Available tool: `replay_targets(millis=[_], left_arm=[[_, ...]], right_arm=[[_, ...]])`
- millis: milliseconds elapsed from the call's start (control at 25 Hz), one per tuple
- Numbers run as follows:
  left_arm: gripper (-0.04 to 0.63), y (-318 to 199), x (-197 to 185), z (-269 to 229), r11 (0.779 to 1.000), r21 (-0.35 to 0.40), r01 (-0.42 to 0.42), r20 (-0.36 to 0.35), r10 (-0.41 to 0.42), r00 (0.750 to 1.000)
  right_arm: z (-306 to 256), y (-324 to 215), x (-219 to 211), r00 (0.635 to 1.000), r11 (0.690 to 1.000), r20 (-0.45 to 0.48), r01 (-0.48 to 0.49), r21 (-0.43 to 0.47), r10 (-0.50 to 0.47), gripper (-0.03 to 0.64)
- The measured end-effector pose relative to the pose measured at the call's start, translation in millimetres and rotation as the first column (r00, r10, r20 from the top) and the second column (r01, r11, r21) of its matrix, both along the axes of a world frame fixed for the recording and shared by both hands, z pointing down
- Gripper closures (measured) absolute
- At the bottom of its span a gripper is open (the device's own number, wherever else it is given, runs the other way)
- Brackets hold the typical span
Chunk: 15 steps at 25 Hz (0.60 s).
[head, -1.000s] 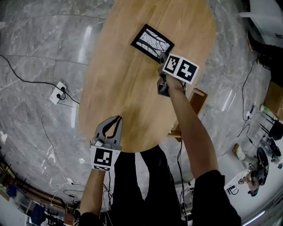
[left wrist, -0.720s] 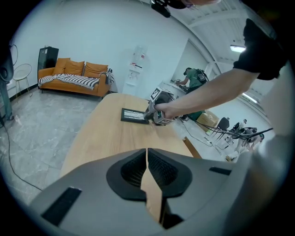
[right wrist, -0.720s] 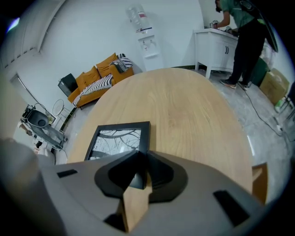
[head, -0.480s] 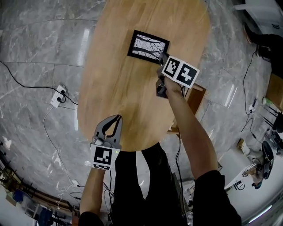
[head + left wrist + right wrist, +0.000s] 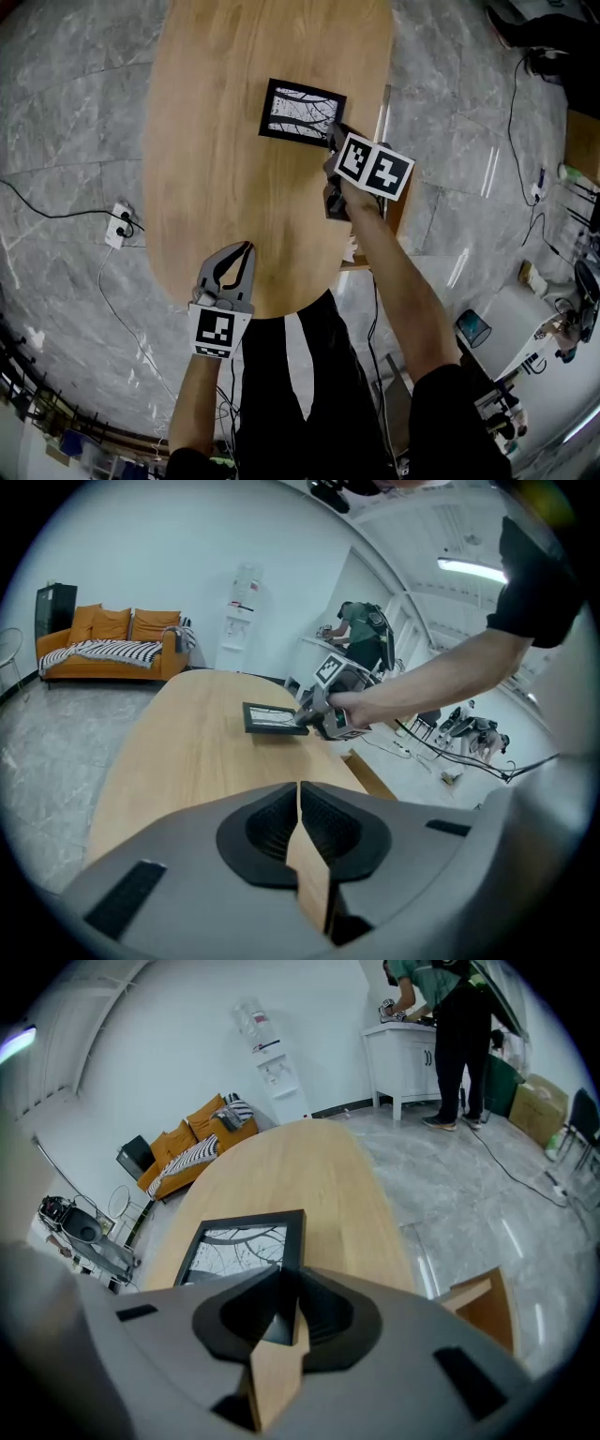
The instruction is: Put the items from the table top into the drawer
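Note:
A black picture frame (image 5: 302, 112) with a tree picture lies flat on the oval wooden table (image 5: 216, 159), near its right edge. My right gripper (image 5: 334, 137) is shut on the frame's near right corner. The right gripper view shows that black corner (image 5: 272, 1321) between the jaws and the rest of the frame (image 5: 239, 1241) beyond. The left gripper view shows the frame (image 5: 272, 717) with the right gripper (image 5: 305, 714) on it. My left gripper (image 5: 248, 248) hovers over the table's near end, jaws together and nothing in them (image 5: 300, 794). An open wooden drawer (image 5: 483, 1312) juts out from the table's right side.
The floor around the table is grey marble. On it, left of the table, lies a power strip (image 5: 120, 223) with cables. Farther off are an orange sofa (image 5: 108, 644), a person at a white counter (image 5: 450, 1026), and a teal cup (image 5: 473, 330) at the right.
My right gripper has pulled the frame's corner toward the table's right edge. The frame has turned from a slant to nearly square. My left gripper has shifted slightly.

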<state>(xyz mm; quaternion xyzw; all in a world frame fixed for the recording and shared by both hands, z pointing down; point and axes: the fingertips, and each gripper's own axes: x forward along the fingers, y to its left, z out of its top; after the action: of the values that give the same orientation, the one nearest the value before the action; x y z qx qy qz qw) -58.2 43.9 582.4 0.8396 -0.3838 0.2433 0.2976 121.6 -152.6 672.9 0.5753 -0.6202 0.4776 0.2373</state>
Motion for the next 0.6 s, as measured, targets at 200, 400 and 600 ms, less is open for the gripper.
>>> replay_targets(millis=[200, 400, 600], left_arm=[[0.572, 6.1, 29.8, -2.2, 0.997, 0.007, -0.072, -0.004, 0.072, 0.997], [0.572, 15.8, 54.8, 0.5, 0.992, 0.004, -0.125, -0.004, 0.125, 0.992], [0.572, 19.1, 79.3, -2.2, 0.984, 0.007, -0.177, -0.003, 0.177, 0.984]], right_arm=[[-6.1, 25.3, 36.3, 0.999, 0.999, -0.012, -0.034, 0.007, 0.034, 0.545], [-8.2, 51.9, 73.8, 0.996, 0.996, -0.008, -0.084, 0.017, 0.084, 0.545], [-8.4, 77.6, 115.1, 0.989, 0.989, -0.01, -0.147, 0.013, 0.147, 0.543]])
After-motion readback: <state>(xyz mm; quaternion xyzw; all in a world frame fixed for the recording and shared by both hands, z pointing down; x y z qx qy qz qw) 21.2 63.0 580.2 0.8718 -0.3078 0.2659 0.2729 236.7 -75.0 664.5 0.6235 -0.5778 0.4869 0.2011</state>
